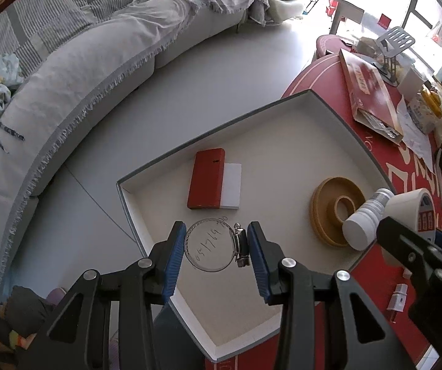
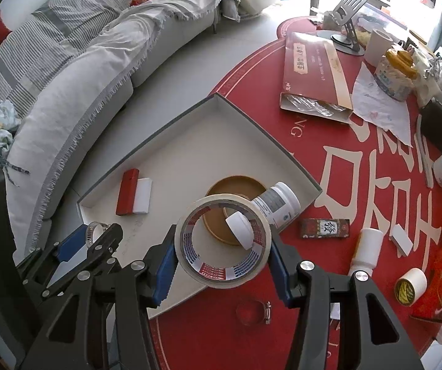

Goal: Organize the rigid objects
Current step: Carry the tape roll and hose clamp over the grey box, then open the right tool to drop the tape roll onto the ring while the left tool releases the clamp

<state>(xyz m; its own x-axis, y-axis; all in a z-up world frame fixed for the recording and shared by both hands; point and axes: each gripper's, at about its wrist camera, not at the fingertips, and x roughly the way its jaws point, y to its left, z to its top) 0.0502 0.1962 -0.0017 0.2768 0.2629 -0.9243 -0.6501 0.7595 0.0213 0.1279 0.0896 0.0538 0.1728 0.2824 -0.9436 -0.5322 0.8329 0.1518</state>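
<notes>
Hose clamp [image 1: 213, 244]: thin steel ring, screw housing at side, clenched in left gripper [image 1: 216, 246]. Tape roll [image 2: 222, 241]: cream, red-blue printed core, clenched in right gripper [image 2: 222, 246].

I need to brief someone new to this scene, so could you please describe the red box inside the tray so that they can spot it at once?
Find the shallow grey-edged white cardboard tray on the round red table. Near its sofa-side wall lies the flat red rectangular box, flush against a white rectangular block. It is the tray's only red item; the round tan wooden disc and white plastic bottle lie apart.
</notes>
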